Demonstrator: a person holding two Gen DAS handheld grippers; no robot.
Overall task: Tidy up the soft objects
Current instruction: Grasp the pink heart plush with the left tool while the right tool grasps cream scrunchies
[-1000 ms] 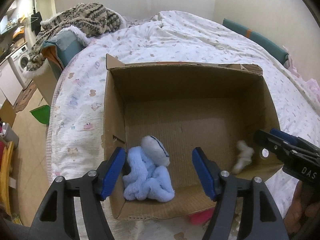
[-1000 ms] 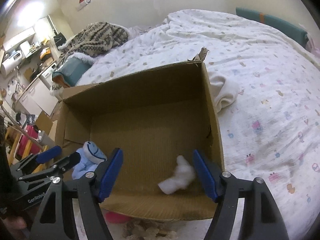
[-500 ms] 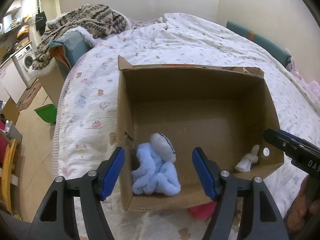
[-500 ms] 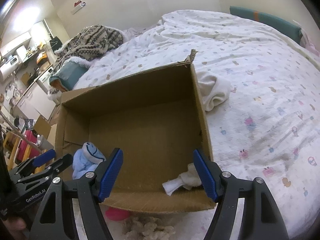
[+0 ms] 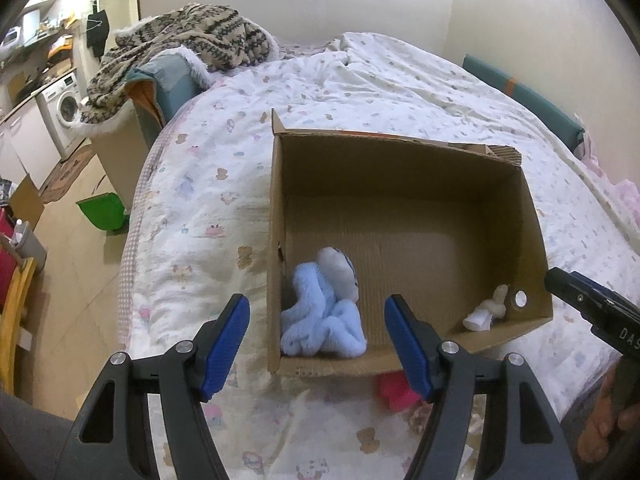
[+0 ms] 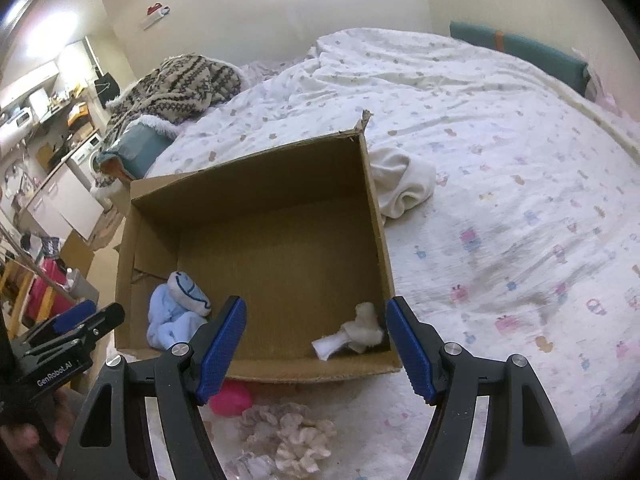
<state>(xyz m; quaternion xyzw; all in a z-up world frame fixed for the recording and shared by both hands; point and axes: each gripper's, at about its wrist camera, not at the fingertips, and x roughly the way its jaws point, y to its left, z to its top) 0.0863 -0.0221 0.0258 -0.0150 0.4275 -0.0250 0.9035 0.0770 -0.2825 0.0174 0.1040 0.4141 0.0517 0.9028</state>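
Observation:
An open cardboard box [image 5: 400, 208] [image 6: 280, 216] sits on the bed. Inside it lie a light blue fluffy cloth [image 5: 320, 316] [image 6: 168, 320] with a rolled white sock [image 5: 340, 272] [image 6: 188, 294] on it, and a small white sock [image 5: 486, 312] [image 6: 352, 332] in the other near corner. My left gripper [image 5: 318, 348] is open and empty, above the box's near edge. My right gripper [image 6: 316, 346] is open and empty, above the near edge by the white sock. A pink soft object [image 5: 394, 392] [image 6: 230, 398] and a cream scrunchie [image 6: 292, 436] lie on the bed before the box.
A cream rolled cloth [image 6: 400, 188] lies on the bed beside the box's right wall. A patterned knit blanket [image 5: 180, 40] is piled at the bed's far left. The bed edge drops to the floor on the left, by a green bin [image 5: 104, 212].
Both grippers have pulled back and up from the box, so more of the bed shows. The small white sock has dropped and settled in the box's near right corner.

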